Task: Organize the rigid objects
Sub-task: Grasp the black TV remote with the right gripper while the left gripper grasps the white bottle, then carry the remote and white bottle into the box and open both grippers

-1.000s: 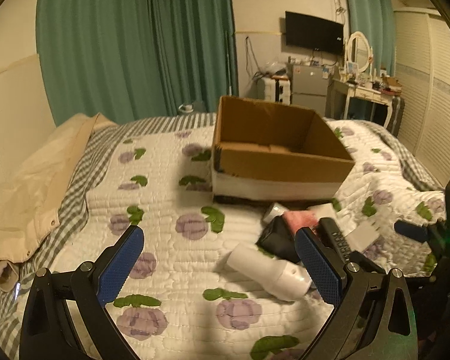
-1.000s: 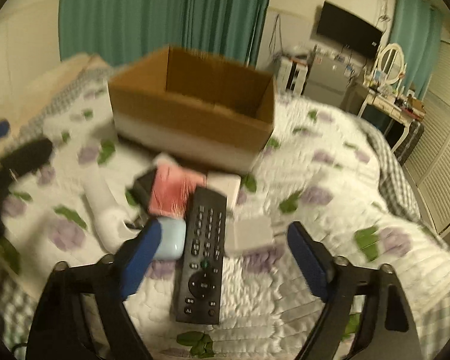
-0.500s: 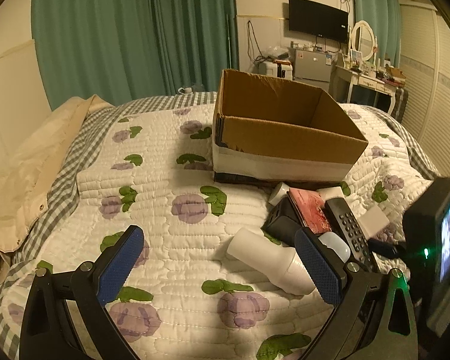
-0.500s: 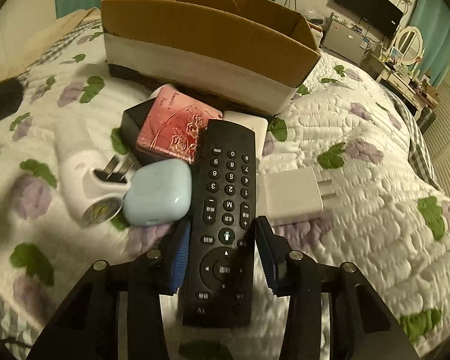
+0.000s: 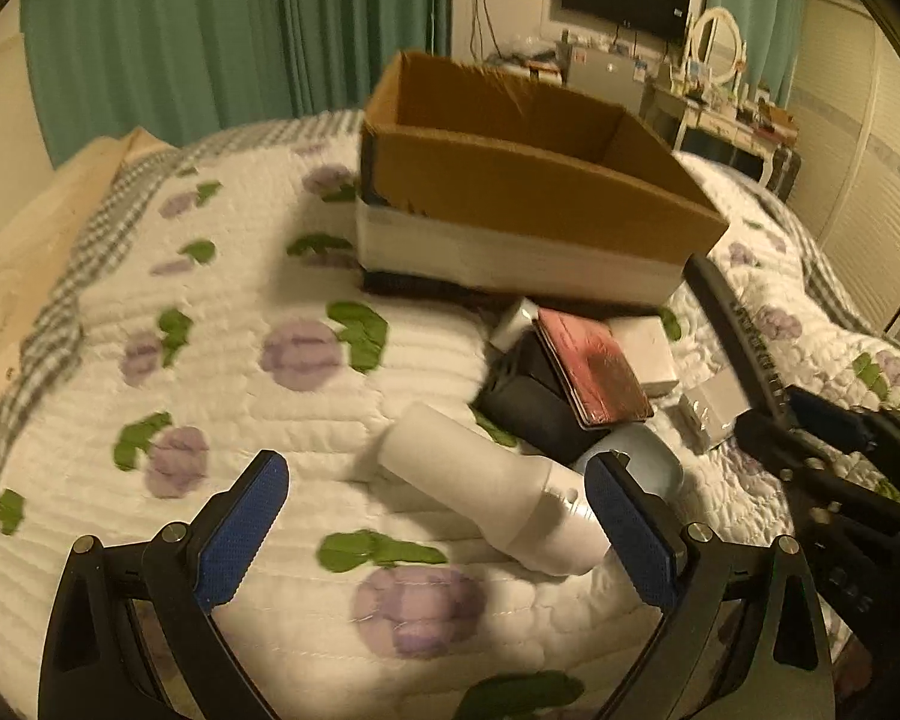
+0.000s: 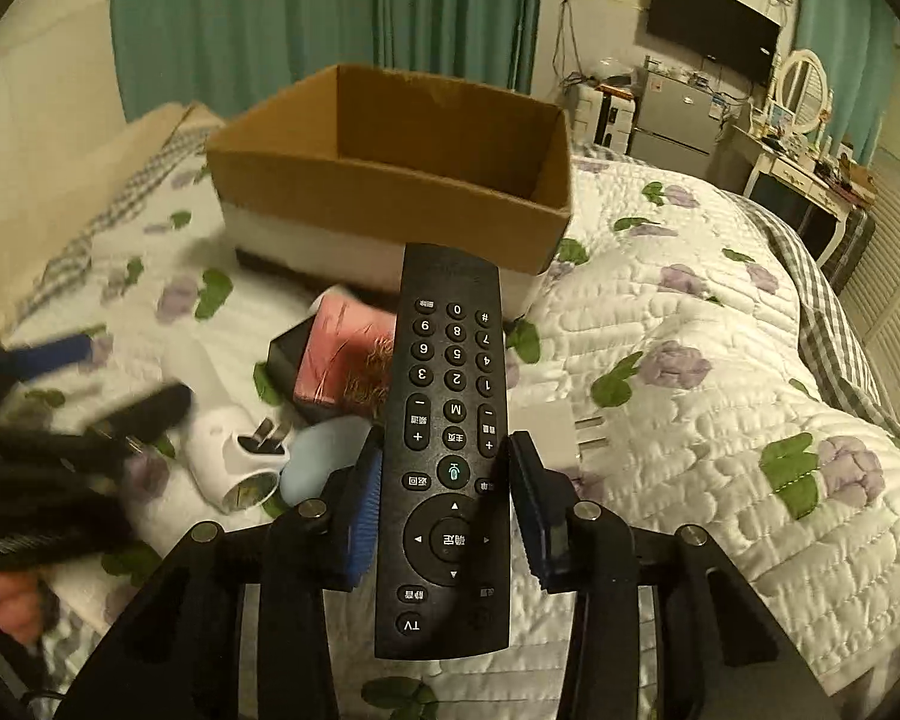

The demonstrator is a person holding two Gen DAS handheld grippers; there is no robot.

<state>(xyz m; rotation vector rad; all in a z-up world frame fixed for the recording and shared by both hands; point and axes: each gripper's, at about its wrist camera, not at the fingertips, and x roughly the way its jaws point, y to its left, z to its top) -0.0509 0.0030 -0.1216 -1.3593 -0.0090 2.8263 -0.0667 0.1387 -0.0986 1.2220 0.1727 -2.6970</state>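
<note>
Right gripper point(image 6: 447, 507): fingers clamped on the sides of 1 black remote point(image 6: 447, 432), keypad up, lifted clear of the bed and pointing toward the box. In the left wrist view the remote point(image 5: 735, 333) shows edge-on, tilted, above the pile.

Left gripper point(image 5: 435, 528): fingers spread wide apart, holding nothing, low over the quilt point(image 5: 240, 372); 1 white cylindrical device point(image 5: 492, 492) lies between them, its thick end just beside the right finger.

1 cardboard box point(image 5: 528, 192), open top, on the bed behind the pile; inside not fully visible.

Pile on the quilt in front of the box, counted:
- 1 black box point(image 5: 528, 396)
- 1 red booklet point(image 5: 594, 369) resting on the black box
- 1 pale blue case point(image 5: 657, 462), partly behind the left gripper's finger
- 1 white flat box point(image 5: 651, 351) beside the booklet
- 1 white plug adapter point(image 5: 714, 408)
- 1 small white item point(image 5: 513, 321) behind the black box, kind unclear
</note>
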